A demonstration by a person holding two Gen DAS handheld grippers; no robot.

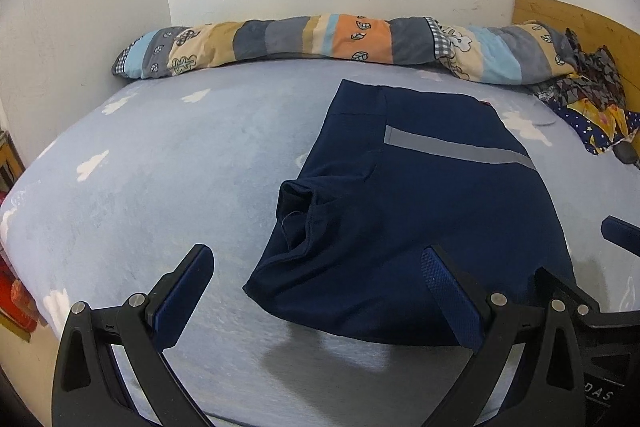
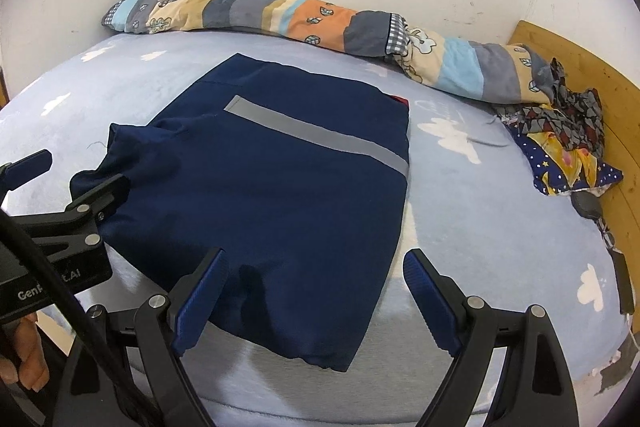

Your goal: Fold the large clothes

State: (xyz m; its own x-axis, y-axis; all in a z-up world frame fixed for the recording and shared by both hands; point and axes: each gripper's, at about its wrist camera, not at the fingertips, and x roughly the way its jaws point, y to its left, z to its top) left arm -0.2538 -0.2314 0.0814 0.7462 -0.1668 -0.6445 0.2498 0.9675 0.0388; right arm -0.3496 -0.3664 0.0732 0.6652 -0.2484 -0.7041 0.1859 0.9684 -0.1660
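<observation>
On the bed [image 2: 460,211] lies a navy garment [image 2: 280,195], already folded into a rough rectangle with a grey stripe [image 2: 320,139] across it. It looks light, soft and limp, so it will sag unless pinched at both near corners, where the hem is free. Both the left gripper [image 1: 320,279] and right gripper [image 2: 312,279] hang above that edge, jaws wide, gripping nothing.

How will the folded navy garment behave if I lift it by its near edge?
The navy garment is probably floppy: its sleeve lies bunched. The layers would likely sag and unfold. It looks light, lying flat on the bedsheet.
</observation>
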